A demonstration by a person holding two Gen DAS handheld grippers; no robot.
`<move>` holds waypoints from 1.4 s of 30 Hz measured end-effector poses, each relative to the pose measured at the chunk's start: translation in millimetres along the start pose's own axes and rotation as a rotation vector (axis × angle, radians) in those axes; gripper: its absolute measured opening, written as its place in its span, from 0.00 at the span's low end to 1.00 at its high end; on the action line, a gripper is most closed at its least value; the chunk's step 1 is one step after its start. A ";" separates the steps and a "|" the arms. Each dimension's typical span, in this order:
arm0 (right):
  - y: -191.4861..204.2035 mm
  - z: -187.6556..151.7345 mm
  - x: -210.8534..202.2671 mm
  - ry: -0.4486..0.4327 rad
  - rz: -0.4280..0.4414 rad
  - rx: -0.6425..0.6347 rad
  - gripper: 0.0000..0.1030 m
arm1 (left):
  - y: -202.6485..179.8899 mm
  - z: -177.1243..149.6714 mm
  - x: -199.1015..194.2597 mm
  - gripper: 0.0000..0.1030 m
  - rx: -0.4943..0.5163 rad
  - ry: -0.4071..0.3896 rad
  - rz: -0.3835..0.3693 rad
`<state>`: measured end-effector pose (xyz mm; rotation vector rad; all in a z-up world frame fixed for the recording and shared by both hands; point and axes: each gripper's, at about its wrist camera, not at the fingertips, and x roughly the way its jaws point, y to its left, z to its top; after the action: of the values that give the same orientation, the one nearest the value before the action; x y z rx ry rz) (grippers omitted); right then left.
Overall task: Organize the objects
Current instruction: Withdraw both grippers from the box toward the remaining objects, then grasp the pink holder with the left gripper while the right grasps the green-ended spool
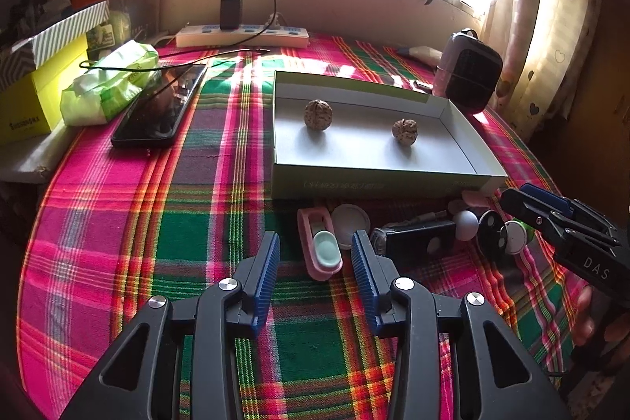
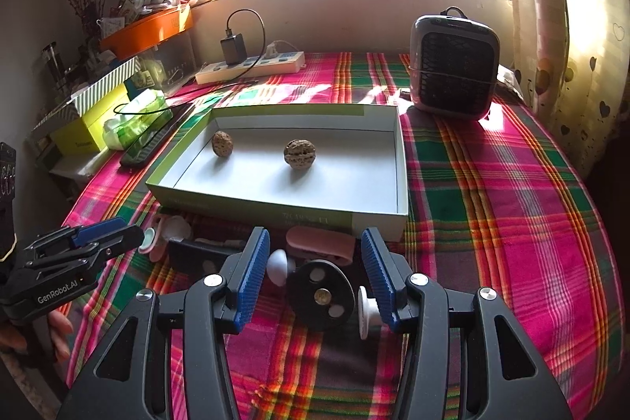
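Observation:
A shallow open box (image 1: 378,180) (image 2: 275,215) lies on the plaid cloth with two walnuts (image 1: 318,114) (image 1: 404,131) (image 2: 300,153) (image 2: 222,143) inside. Small objects are piled in front of it: a pink case with a mint insert (image 1: 319,251), a white cap (image 1: 350,221), a black block (image 1: 417,242), a white ball (image 1: 467,224) and a black disc (image 2: 319,295) (image 1: 492,227). My left gripper (image 1: 315,254) is open over the pink case. My right gripper (image 2: 315,274) is open around the black disc.
A phone (image 1: 157,109) and green tissue pack (image 1: 110,85) lie at left beside yellow boxes (image 1: 39,97). A power strip (image 1: 242,36) sits at the back under the window. A small heater (image 2: 453,65) stands at back right.

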<state>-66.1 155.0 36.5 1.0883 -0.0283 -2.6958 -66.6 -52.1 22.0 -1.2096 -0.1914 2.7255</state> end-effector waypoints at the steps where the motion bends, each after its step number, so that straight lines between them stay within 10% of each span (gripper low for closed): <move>1: -0.7 -1.8 -1.1 0.000 0.000 -0.003 0.52 | -0.6 -1.6 1.2 0.35 0.003 0.004 -0.002; 42: -44.5 -27.4 9.4 0.087 -0.127 0.031 0.56 | 0.5 4.8 30.0 0.35 0.021 0.037 0.086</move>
<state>-63.1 198.0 5.6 1.2563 0.0142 -2.7643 -90.1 -47.1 3.3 -1.2902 -0.1079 2.7675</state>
